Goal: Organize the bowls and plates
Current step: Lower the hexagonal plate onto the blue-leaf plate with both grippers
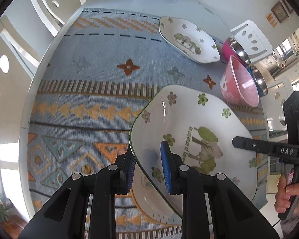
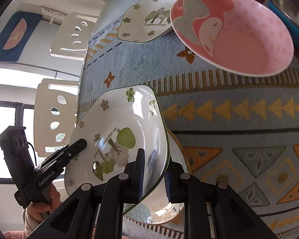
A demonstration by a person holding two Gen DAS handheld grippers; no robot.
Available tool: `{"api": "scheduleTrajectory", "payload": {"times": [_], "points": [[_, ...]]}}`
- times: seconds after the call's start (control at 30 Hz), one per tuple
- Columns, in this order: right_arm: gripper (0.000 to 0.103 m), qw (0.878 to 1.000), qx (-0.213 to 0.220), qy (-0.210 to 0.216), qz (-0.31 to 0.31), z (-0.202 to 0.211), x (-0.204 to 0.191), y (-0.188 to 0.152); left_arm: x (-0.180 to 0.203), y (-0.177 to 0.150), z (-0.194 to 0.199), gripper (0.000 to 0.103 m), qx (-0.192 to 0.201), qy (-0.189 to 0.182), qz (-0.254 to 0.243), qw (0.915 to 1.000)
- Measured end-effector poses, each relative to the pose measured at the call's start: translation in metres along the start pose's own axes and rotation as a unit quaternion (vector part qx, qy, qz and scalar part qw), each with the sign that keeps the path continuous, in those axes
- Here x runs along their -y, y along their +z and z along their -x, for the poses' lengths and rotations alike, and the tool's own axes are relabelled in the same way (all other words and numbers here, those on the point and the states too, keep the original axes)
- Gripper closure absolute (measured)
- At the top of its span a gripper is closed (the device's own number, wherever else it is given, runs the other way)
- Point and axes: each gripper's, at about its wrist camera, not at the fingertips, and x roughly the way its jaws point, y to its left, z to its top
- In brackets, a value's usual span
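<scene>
1. Left wrist view: my left gripper (image 1: 149, 167) is clamped on the near rim of the forest plate (image 1: 199, 139), one pad under the rim and one inside. I hold it at the edge because the plate is wide and flat.
2. Right wrist view: my right gripper (image 2: 154, 176) pinches the opposite rim of the same plate (image 2: 117, 135). With two grips on opposite sides, I judge the plate stays balanced and cannot swing.
3. The plate is tilted and lifted off the patterned tablecloth (image 1: 89, 79). Directly under it lies a second plate (image 2: 165, 209) with a faint pattern, so I judge the held plate is meant to stack with it or come away from it; I cannot tell which.
4. Further away on the cloth sit a matching plate (image 1: 187, 39), a pink bowl (image 2: 239, 35) with a bird picture, and two steel-lined bowls, one pink (image 1: 235, 47) and one blue (image 1: 259, 81).
5. Writing: the matching plate reads "An expanse of forest". The left gripper's body shows "GenRobot.AI"; the right one shows "DAS".
</scene>
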Motion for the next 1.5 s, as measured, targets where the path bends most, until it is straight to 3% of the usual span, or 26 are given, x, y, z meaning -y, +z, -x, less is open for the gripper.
{"api": "scheduleTrajectory", "payload": {"times": [0.37,1.27,1.5], "points": [[0.085,1.0,-0.009,0.0,-0.001,-0.002,0.006,-0.022,0.002,-0.025,-0.002,0.082,-0.013,0.003,0.003,0.9999],[0.083,0.997,-0.051,-0.048,-0.018,-0.025,0.01,-0.036,0.007,-0.036,-0.02,0.079,-0.056,0.029,-0.022,0.9978],[0.082,0.996,-0.064,-0.057,-0.022,-0.027,0.006,-0.035,0.013,-0.035,-0.019,0.08,-0.048,0.077,-0.047,0.9948]]}}
